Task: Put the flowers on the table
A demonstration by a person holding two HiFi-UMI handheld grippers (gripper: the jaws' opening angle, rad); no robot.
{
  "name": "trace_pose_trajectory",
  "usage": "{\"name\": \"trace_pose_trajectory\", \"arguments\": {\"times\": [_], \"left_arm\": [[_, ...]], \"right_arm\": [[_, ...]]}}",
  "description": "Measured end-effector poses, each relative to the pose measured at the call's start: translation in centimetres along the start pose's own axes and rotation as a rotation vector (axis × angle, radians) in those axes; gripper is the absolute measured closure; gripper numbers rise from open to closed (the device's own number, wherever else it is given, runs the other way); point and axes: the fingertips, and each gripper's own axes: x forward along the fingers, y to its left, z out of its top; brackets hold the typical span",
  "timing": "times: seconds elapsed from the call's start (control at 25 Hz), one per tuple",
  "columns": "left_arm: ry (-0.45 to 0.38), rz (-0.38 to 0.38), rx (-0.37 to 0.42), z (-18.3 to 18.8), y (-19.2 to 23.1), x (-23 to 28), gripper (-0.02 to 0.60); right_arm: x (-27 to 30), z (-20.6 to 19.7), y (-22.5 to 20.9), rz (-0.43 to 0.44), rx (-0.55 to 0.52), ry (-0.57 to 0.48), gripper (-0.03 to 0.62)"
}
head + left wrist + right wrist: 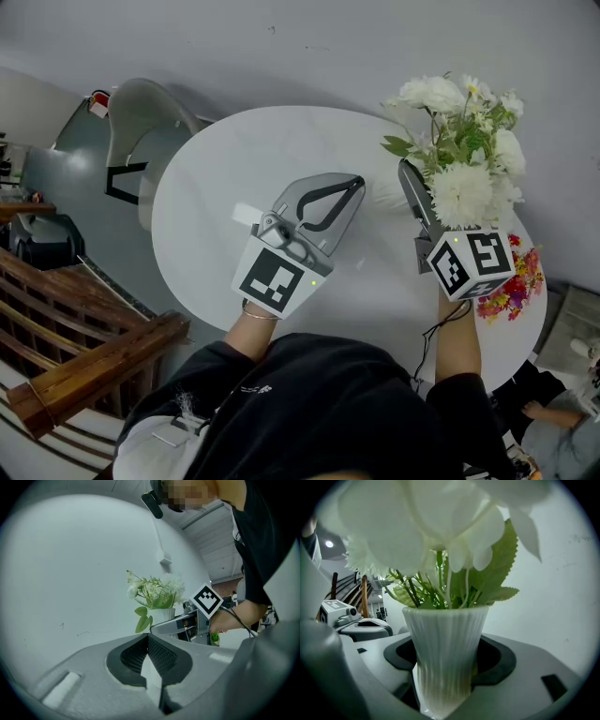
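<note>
The flowers (459, 150) are big, fluffy and white, with thin green stems and green leaves that have jagged edges. They stand in a white vase (447, 658) with fine lines running up and down its side, and the vase gets wider toward the top. The right gripper (411, 183) has its fingers set wide, one on each side of the vase, and they hold it upright. The vase is over the far right part of the round white table (216, 187), close to the far edge. No view shows if its bottom touches the table top. The left gripper (358, 184) is over the middle of the table, and its finger tips meet with nothing between them. A wide bare stretch of table lies to the left of it. A pale wall (281, 47) is close behind the flowers. A grey chair (141, 122) stands past the table's left edge, and a wooden rail (84, 356) is lower down on that side. A bright red and yellow bunch (514, 286) lies at the table's right edge. The right cube (473, 261) and the left cube (275, 279) show black and white squares.
</note>
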Motion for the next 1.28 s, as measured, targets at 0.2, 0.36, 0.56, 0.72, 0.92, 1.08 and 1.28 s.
{"name": "trace_pose_trajectory", "arguments": {"times": [0.2,0.36,0.56,0.72,0.92,1.08,1.28], "left_arm": [[0.003,-0.001,-0.009,-0.05,-0.12,-0.14,0.583],[0.011,-0.005,-0.014,-0.42,-0.3,-0.24,0.583],[0.009,-0.006,-0.012,-0.54,-0.38,-0.25,0.583],[0.017,-0.008,-0.015,-0.52,-0.4,-0.71,0.583],[0.016,-0.009,-0.016,-0.4,-0.48,-0.95,0.583],[0.017,-0.008,-0.013,-0.25,-0.52,-0.97,0.583],[0.022,-0.01,-0.012,-0.25,-0.74,-0.63,0.583]], "right_arm": [[-0.06,-0.04,-0.13,-0.008,-0.002,0.004,0.253],[-0.02,-0.21,-0.3,-0.016,-0.002,0.005,0.253],[0.04,-0.41,-0.5,-0.021,0.001,0.005,0.253],[-0.06,-0.15,-0.17,-0.023,-0.002,0.001,0.253],[-0.13,0.04,0.1,-0.024,-0.009,0.0,0.253],[-0.19,0.2,0.12,-0.022,-0.015,-0.002,0.253],[-0.18,0.18,-0.07,-0.022,-0.025,0.0,0.253]]}}
